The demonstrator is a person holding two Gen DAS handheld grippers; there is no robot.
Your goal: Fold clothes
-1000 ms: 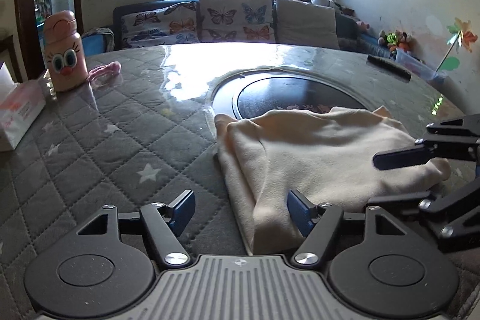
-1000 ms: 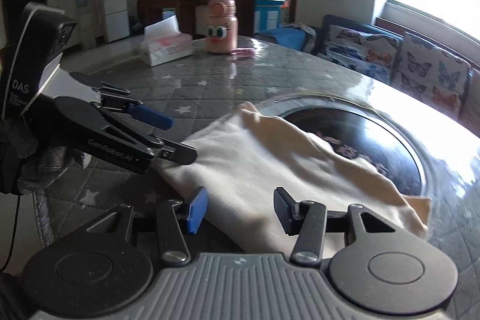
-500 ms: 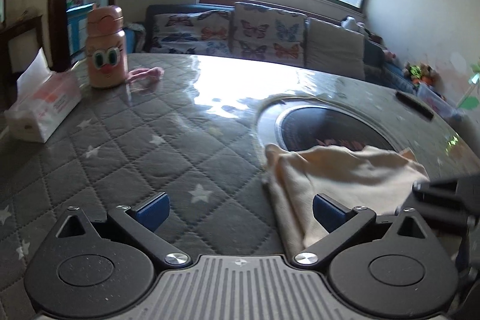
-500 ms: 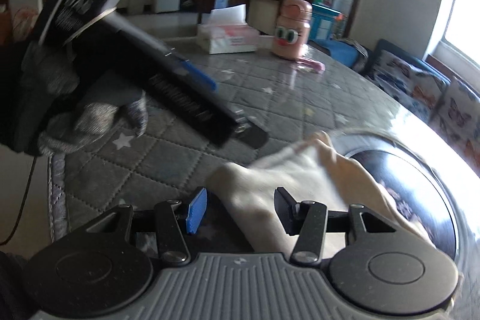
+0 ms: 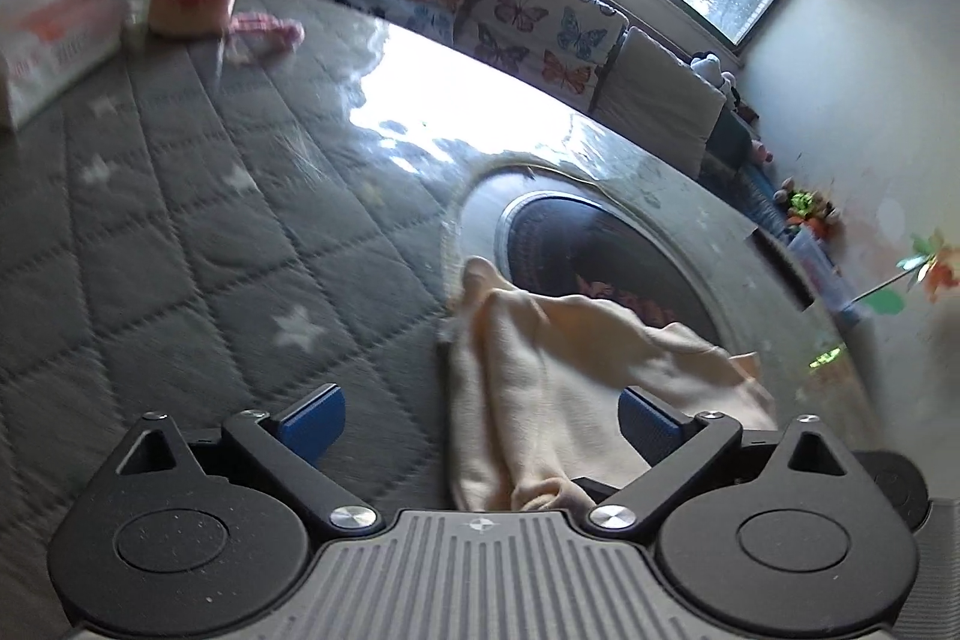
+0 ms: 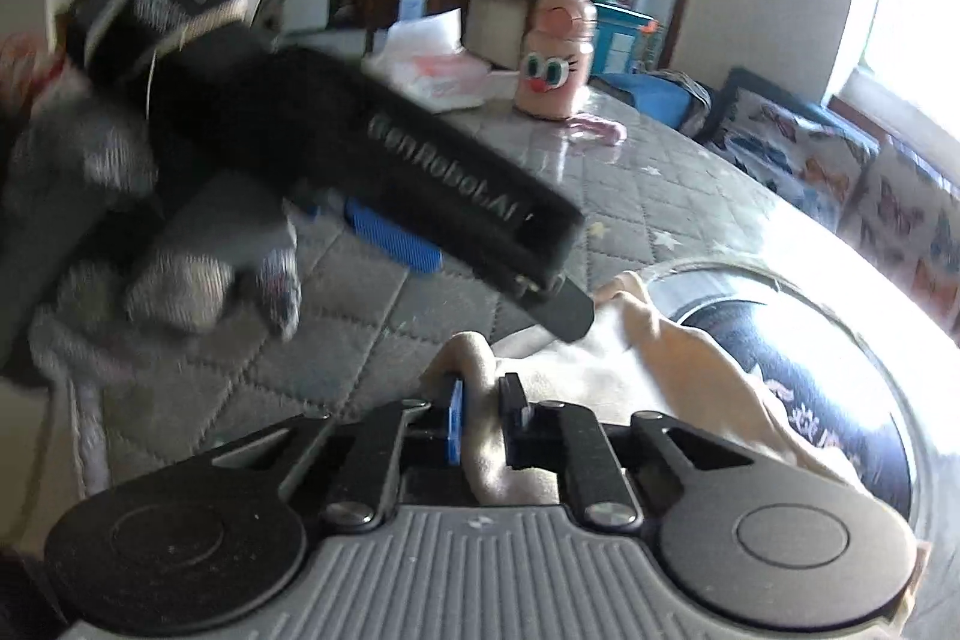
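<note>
Cream garment (image 6: 678,358) pinched by right gripper (image 6: 483,421); left gripper (image 5: 480,415) spread above.

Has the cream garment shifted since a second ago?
Yes. The cream garment is bunched and lifted off the dark round inset, pinched in the right tongs.

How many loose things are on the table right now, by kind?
Cream garment: 1, pinched in the right gripper
Pink bottle with cartoon eyes: 1
Tissue pack: 1
Pink cloth by the bottle: 1
Total: 4
</note>
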